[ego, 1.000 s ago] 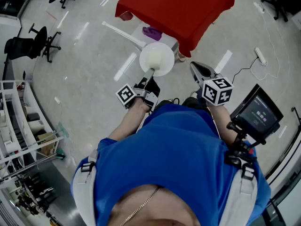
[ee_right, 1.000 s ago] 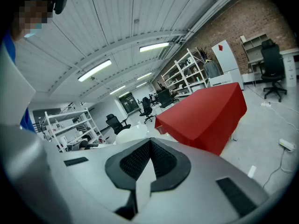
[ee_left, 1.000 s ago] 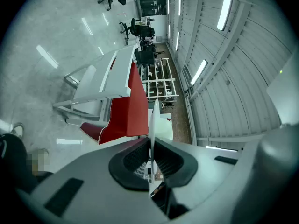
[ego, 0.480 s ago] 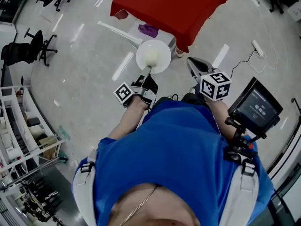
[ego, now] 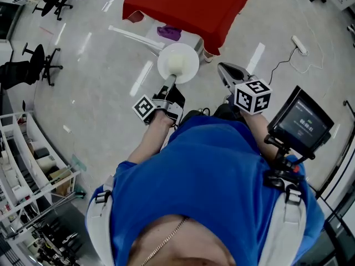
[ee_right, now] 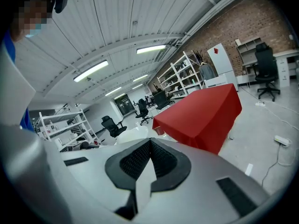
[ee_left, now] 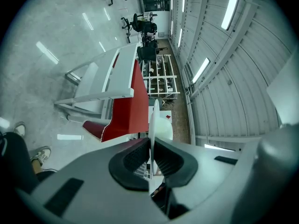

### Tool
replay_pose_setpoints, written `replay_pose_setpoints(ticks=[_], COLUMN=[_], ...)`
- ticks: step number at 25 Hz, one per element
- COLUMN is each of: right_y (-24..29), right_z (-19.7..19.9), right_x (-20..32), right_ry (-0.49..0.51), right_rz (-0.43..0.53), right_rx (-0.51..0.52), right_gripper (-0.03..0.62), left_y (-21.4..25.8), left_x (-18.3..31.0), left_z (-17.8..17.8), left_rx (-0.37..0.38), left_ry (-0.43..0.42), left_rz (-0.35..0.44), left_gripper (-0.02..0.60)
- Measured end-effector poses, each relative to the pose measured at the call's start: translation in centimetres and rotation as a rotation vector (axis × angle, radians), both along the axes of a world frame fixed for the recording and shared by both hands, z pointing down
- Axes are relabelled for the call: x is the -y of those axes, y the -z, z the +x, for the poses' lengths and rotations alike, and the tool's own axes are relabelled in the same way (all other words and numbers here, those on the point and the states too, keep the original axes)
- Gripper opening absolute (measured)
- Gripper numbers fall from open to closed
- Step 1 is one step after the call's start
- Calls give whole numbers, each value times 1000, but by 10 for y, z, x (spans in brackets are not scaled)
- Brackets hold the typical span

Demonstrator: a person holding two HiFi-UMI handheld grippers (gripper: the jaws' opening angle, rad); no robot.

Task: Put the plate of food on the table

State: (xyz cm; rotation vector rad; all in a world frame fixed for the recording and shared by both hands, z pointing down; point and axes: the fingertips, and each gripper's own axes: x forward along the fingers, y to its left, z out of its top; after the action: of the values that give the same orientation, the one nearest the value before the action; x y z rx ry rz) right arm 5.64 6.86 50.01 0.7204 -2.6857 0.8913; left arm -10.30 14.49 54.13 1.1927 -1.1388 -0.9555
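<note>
A white plate with pale food on it hangs over the floor, just short of the table with the red cloth. My left gripper is shut on the plate's near rim. In the left gripper view the plate shows edge-on, pinched between the two black pads, with the red table beyond. My right gripper is held to the right of the plate, shut and empty. Its view has the pads touching, the red table ahead and the plate at the left.
A white bench and a purple thing stand on the floor by the table's near edge. A power strip with its cable lies at the right. A small screen hangs at my right side. Shelves and office chairs are at the left.
The red table, bench and floor have slid down and left in the head view while both grippers keep their pose. The plate stays held.
</note>
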Motion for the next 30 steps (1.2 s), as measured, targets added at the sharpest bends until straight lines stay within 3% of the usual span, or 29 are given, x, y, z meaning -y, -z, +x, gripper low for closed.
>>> replay_pose_setpoints(ticks=[15,30], right_y=[5,17], right_z=[3,-10], right_x=[11,14], right_ry=[-48,-19], right_rz=[5,36], right_rx=[4,46], right_gripper=[2,2], left_y=[5,21], left_x=[20,19], left_z=[-10,-33], left_rx=[-8,22], left_ry=[-11,65], left_rz=[8,39], left_gripper=[21,21])
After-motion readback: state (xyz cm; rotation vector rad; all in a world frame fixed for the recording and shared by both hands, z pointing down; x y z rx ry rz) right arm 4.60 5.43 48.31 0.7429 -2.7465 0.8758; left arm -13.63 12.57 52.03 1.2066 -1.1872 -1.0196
